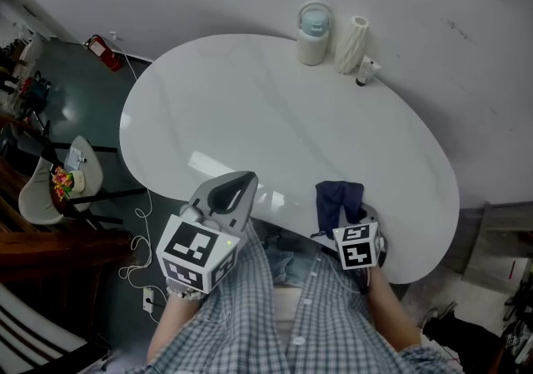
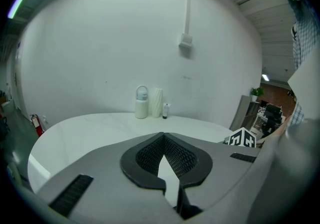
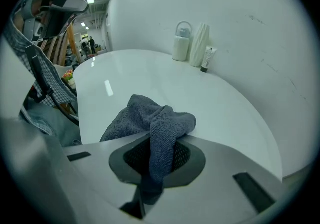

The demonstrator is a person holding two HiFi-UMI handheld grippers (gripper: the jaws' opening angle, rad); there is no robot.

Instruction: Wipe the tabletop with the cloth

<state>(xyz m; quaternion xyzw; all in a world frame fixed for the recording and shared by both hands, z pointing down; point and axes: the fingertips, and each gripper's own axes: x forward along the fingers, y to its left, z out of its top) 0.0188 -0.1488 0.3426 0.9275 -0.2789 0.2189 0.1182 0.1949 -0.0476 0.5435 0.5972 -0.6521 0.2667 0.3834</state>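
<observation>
A dark blue cloth [image 1: 339, 197] lies bunched on the near edge of the white oval tabletop [image 1: 275, 114]. My right gripper [image 1: 348, 216] is shut on it. In the right gripper view the cloth [image 3: 155, 123] hangs between the pads and spreads out onto the tabletop [image 3: 165, 78] ahead. My left gripper [image 1: 243, 182] hovers at the near left edge of the table, to the left of the cloth. In the left gripper view its jaws meet at the tips [image 2: 163, 137] with nothing held, and the marker cube of the right gripper [image 2: 243, 138] shows at the right.
A white bottle with a pale blue lid [image 1: 314, 33], a ribbed white vase [image 1: 351, 45] and a small tube [image 1: 366, 71] stand at the far edge by the wall. A chair [image 1: 50, 189] and a red extinguisher [image 1: 100, 49] are on the floor at left.
</observation>
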